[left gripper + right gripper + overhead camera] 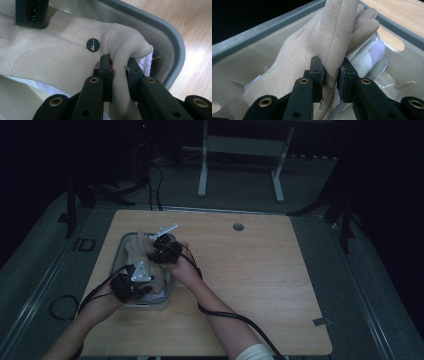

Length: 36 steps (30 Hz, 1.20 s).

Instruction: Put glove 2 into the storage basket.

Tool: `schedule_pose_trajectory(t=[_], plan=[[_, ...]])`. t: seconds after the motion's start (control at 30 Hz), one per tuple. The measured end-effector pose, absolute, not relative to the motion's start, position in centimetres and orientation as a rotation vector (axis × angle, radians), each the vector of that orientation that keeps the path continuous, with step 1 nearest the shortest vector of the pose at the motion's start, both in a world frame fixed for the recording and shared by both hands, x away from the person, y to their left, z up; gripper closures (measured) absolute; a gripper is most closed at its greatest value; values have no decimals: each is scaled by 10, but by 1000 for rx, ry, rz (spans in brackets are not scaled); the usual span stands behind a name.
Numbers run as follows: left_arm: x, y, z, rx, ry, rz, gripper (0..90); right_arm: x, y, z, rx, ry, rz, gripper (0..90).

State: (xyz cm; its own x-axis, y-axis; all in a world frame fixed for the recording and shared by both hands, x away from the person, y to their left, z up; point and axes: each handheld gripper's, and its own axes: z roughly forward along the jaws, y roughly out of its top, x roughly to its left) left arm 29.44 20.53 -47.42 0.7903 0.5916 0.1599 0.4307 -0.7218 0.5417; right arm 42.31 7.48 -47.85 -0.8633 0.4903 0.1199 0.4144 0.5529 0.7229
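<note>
A beige glove (pixel 142 251) hangs stretched between the two grippers over a grey bin (pixel 121 245) on the left part of a wooden table (pixel 260 270). The left gripper (pixel 119 69) is clamped on a fold near the cuff, by the round dark logo (pixel 93 45); the right gripper (pixel 329 72) pinches the glove's fingers, jaws nearly together with the fabric between the pads. The glove's long axis runs from the near left gripper (pixel 132 285) toward the far right gripper (pixel 162 249), along the bin's length, so lowering it should lay it inside lengthwise. White cloth (pixel 367 58) already lies in the bin beneath. The room around is dark, with grey floor and a desk frame (pixel 240 165) beyond the table.
</note>
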Motion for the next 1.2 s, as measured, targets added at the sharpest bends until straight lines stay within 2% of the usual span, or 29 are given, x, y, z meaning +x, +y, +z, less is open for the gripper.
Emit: schedule_pose_trajectory(t=[0.17,0.23,0.33,0.43,0.57,0.7,0.73,0.77,0.97,1.2], plan=[[296,203,-482,2490,766,427,756,426,73,-487,809,2687,1198,743],[297,203,-481,2475,768,400,712,427,71,-487,809,2687,1207,709],[297,203,-481,2476,767,397,702,428,69,-484,822,2694,1216,648],[297,203,-481,2469,770,383,657,428,67,-482,833,2686,1217,550],[296,204,-475,2434,788,402,500,427,64,-478,825,2686,1214,418],[295,206,-465,2370,806,422,280,424,56,-472,809,2667,1219,343],[295,206,-461,2353,821,427,203,424,54,-470,809,2664,1222,315],[296,207,-459,2342,831,421,169,423,51,-468,804,2657,1224,297],[295,205,-451,2221,866,455,140,419,35,-463,792,2670,1266,172],[287,181,-451,2182,835,470,140,409,12,-461,716,2636,1249,151]])
